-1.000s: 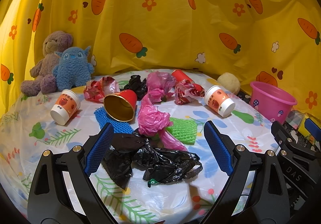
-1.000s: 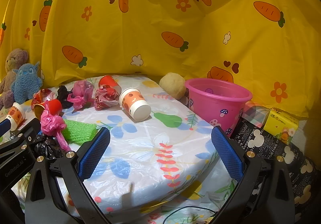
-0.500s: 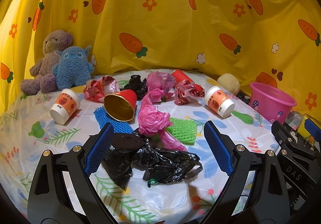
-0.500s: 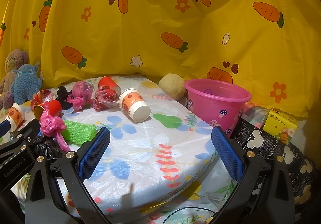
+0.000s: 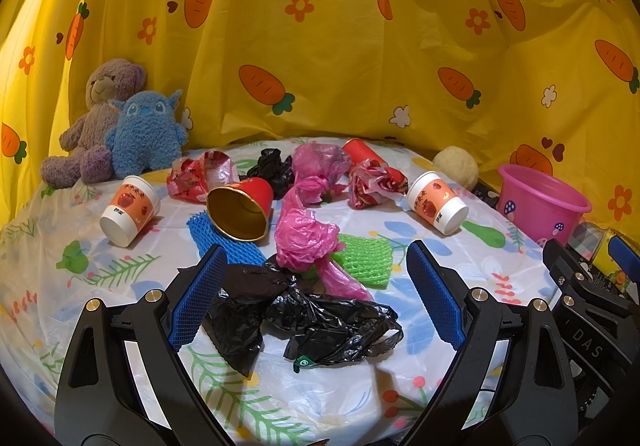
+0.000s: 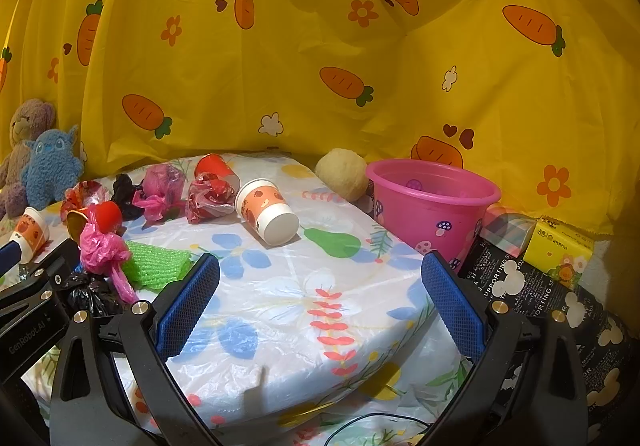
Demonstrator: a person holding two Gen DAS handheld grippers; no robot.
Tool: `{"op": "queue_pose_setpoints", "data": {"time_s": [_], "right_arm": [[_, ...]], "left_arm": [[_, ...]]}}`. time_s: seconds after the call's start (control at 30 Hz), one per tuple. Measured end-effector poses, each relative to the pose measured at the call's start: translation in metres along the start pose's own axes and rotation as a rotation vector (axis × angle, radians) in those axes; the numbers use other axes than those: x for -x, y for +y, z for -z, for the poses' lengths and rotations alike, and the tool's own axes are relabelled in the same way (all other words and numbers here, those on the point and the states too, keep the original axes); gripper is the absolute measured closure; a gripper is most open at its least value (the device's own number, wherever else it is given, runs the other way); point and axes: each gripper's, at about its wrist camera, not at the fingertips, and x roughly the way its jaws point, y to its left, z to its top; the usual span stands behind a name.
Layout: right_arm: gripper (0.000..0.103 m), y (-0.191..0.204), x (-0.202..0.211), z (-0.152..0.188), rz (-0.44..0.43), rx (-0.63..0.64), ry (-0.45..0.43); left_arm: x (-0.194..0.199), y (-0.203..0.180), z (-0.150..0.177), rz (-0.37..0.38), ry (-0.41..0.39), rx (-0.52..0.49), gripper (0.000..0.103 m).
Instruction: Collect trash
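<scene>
Trash lies scattered on the flowered tablecloth (image 5: 120, 286): a crumpled black bag (image 5: 316, 318) nearest me, a pink bag (image 5: 304, 234), green foam net (image 5: 366, 256), blue net (image 5: 218, 242), a red cup with gold inside (image 5: 242, 208), and two paper cups (image 5: 128, 206) (image 5: 436, 202). My left gripper (image 5: 316, 302) stands open, its blue pads on either side of the black bag without touching it. My right gripper (image 6: 316, 306) is open over bare cloth near the table's right edge. A pink bucket (image 6: 432, 206) stands off the table's right side.
Two plush toys (image 5: 116, 126) sit at the back left. A beige ball (image 6: 342, 174) rests beside the bucket. A yellow carton (image 6: 558, 246) and a black printed bag (image 6: 520, 286) lie right of the bucket. A yellow carrot curtain (image 5: 320, 46) closes the back.
</scene>
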Motion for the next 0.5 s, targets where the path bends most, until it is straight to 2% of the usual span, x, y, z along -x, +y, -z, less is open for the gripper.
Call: {"op": "queue_pose_setpoints", "data": {"time_s": [0.5], "right_arm": [[0.005,0.0004,-0.0005,0.0011,0.0,0.0,-0.004]], "left_arm": [[0.0002,-0.0008,0.0004,0.003,0.0,0.003,0.013]]}}
